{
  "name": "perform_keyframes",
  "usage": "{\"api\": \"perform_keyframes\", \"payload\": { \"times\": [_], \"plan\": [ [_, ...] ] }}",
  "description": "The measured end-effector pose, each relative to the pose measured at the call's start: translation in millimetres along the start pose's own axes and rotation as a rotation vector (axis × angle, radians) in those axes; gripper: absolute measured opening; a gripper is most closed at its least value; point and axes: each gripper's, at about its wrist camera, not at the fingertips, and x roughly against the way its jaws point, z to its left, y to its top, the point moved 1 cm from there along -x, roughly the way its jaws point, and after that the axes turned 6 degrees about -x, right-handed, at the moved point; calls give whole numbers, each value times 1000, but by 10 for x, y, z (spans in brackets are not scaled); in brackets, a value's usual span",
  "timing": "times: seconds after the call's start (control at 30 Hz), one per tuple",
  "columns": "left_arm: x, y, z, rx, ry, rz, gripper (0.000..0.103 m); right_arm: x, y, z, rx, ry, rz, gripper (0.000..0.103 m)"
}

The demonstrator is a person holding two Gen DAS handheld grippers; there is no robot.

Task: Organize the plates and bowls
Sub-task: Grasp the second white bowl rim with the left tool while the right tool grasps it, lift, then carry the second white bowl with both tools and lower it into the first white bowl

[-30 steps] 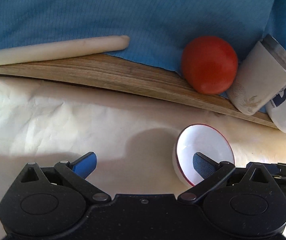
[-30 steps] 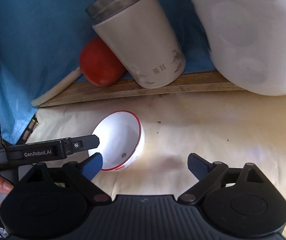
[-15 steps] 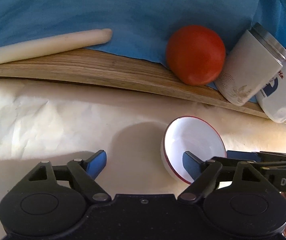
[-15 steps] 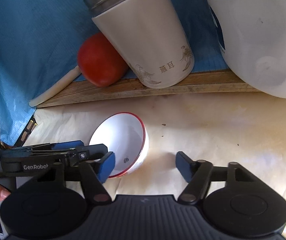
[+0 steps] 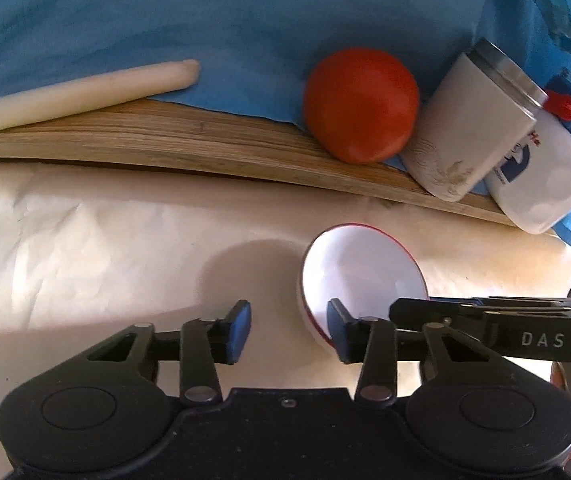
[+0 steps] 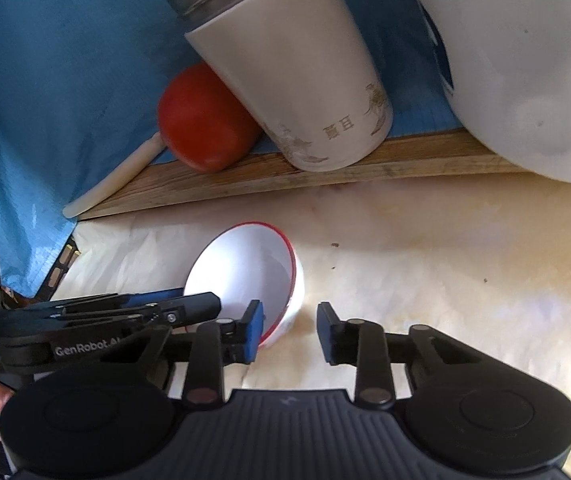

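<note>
L gripper (image 5: 288, 330) at bowl's 9 o'clock, R gripper (image 6: 290, 332) at 3; both jaws just closing, fingers apart, each w/ one pad inside the rim. Bowl (image 5: 361, 276) on cream paper (image 5: 85, 248), mouth tipped toward 12; round, no long axis.

A table is lying under crumpled cream paper (image 5: 85, 240); a small white bowl (image 5: 361, 276) with a red rim is sitting on that paper; behind it a wooden board (image 5: 173, 136) is carrying a white stick (image 5: 77, 92), a red ball (image 5: 359, 106), a white tumbler (image 6: 285, 68) and a white jug (image 6: 525, 60); blue cloth (image 5: 225, 24) is rising behind
</note>
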Motion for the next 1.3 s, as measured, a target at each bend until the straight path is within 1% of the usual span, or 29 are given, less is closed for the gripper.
{"api": "perform_keyframes", "payload": {
  "times": [0.03,0.1,0.13,0.17,0.23,0.4,0.53,0.63,0.93,1.13,1.3],
  "plan": [
    [21,-9,4,-2,-7,3,35,1,-2,-6,-2,1,3,32],
    [21,-12,-28,-10,-28,16,25,-18,-7,-3,-5,-2,11,32],
    [9,-8,-39,-12,-31,20,23,-25,-6,-1,-8,-1,16,29],
    [16,-8,-61,-17,-38,25,16,-27,-7,1,-14,6,23,26],
    [44,-22,-75,-27,-31,29,16,-39,-3,15,-22,14,32,20],
    [3,-42,-91,-14,-30,30,13,-17,-34,45,-25,4,27,17],
    [22,-58,-110,11,-38,46,12,39,-69,87,-20,-18,19,16],
    [130,-65,-188,-3,-39,23,12,154,-106,137,-7,-25,1,16],
    [623,-177,-557,-80,-76,-53,12,752,-313,225,28,-33,-71,16],
    [880,-324,-793,-123,-112,-61,13,1104,-545,180,25,-35,-99,16],
    [995,-544,-969,-169,-113,-55,13,1338,-757,187,44,-49,-125,16]
  ]
}}
